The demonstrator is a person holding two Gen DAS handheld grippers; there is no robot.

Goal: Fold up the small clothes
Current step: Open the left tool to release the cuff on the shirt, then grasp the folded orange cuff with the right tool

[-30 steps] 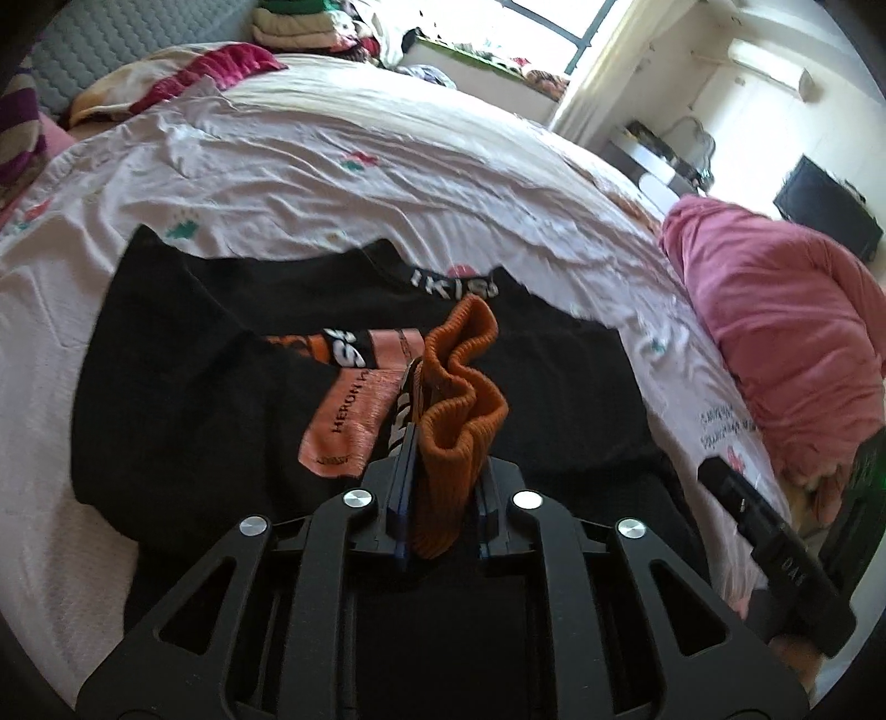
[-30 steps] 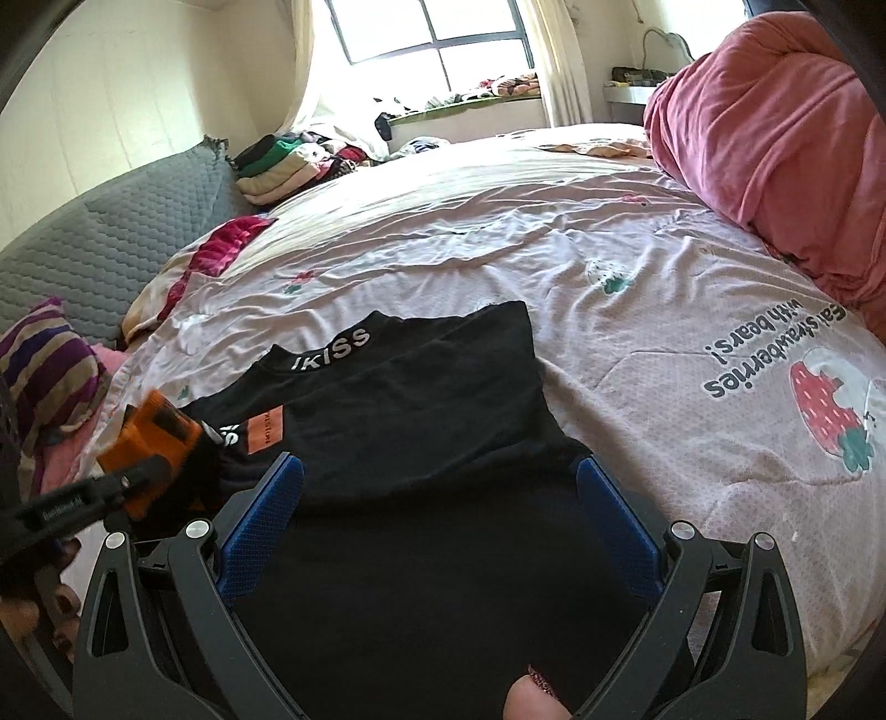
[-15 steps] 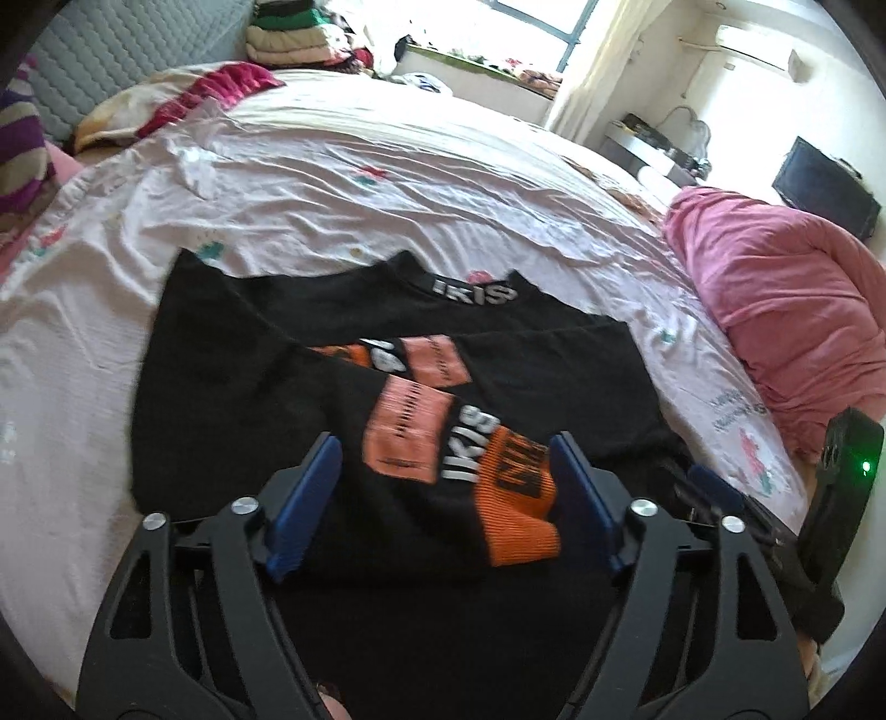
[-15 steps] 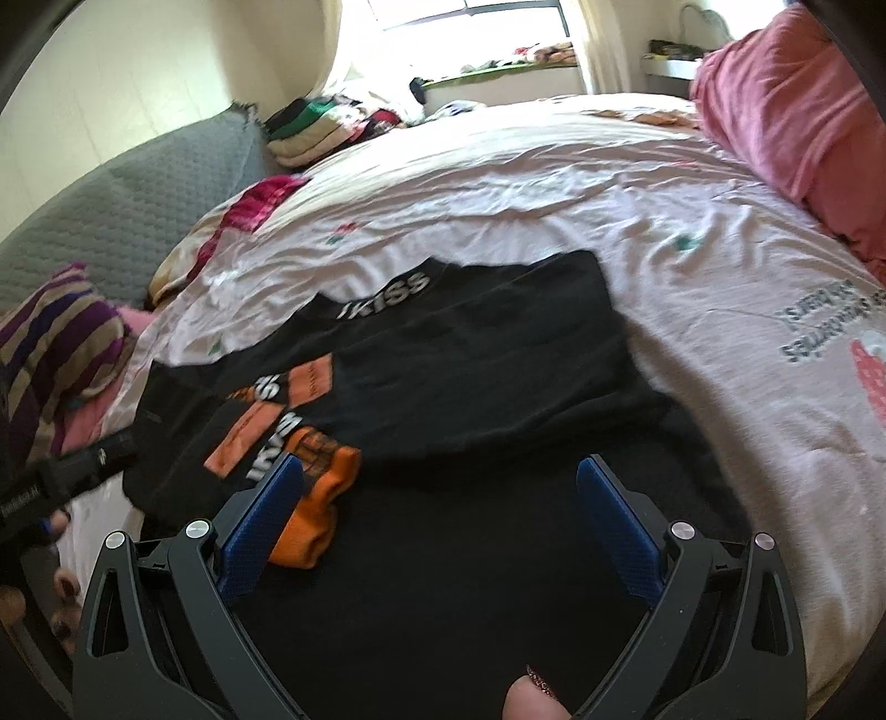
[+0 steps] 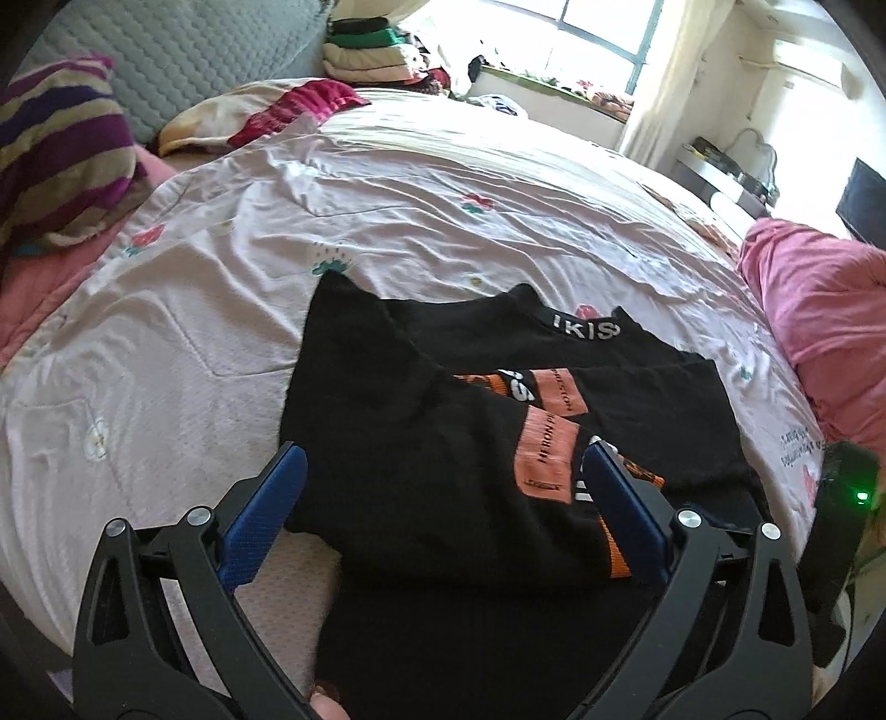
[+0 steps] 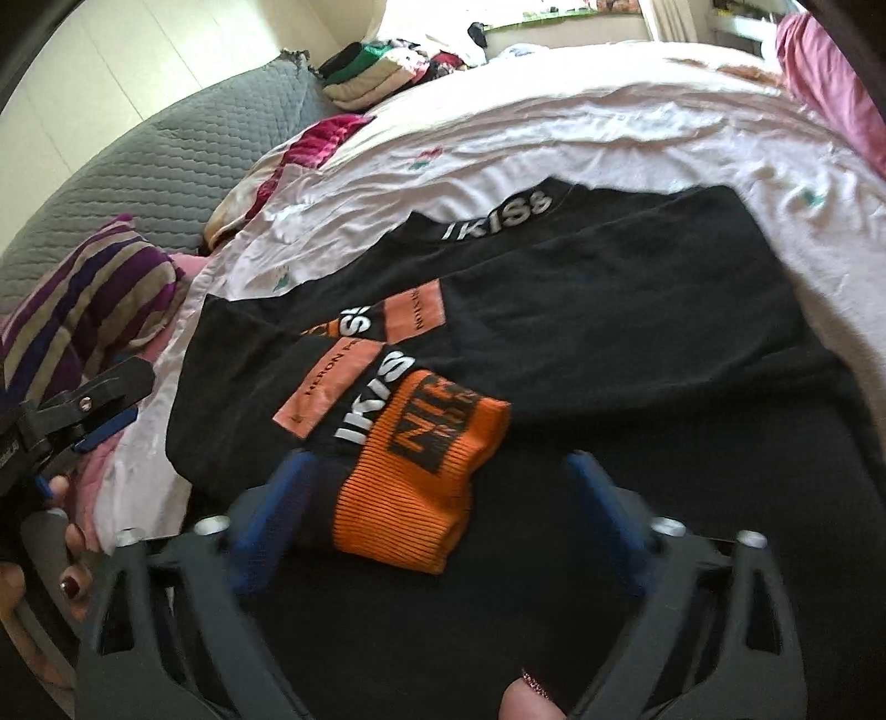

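Note:
A black top (image 5: 421,443) with orange patches and an "IKISS" collar lies on the pale pink bed sheet (image 5: 387,221). Its left sleeve is folded across the body, and the orange ribbed cuff (image 6: 426,471) rests on the black fabric. My left gripper (image 5: 443,498) is open and empty, with its blue pads either side of the folded sleeve near the top's left edge. My right gripper (image 6: 437,498) is open and empty, low over the top (image 6: 609,332), with the orange cuff between its blue pads. The left gripper also shows at the left of the right wrist view (image 6: 83,410).
A striped pillow (image 5: 61,160) and grey quilted headboard (image 5: 183,50) lie at the far left. A pink duvet (image 5: 819,343) is bunched at the right. Folded clothes (image 5: 365,52) are stacked by the window. The bed's near edge is under the grippers.
My left gripper let go of the orange cuff, opened, and drew back to the left. The sleeve now lies across the top. My right gripper moved left toward the cuff.

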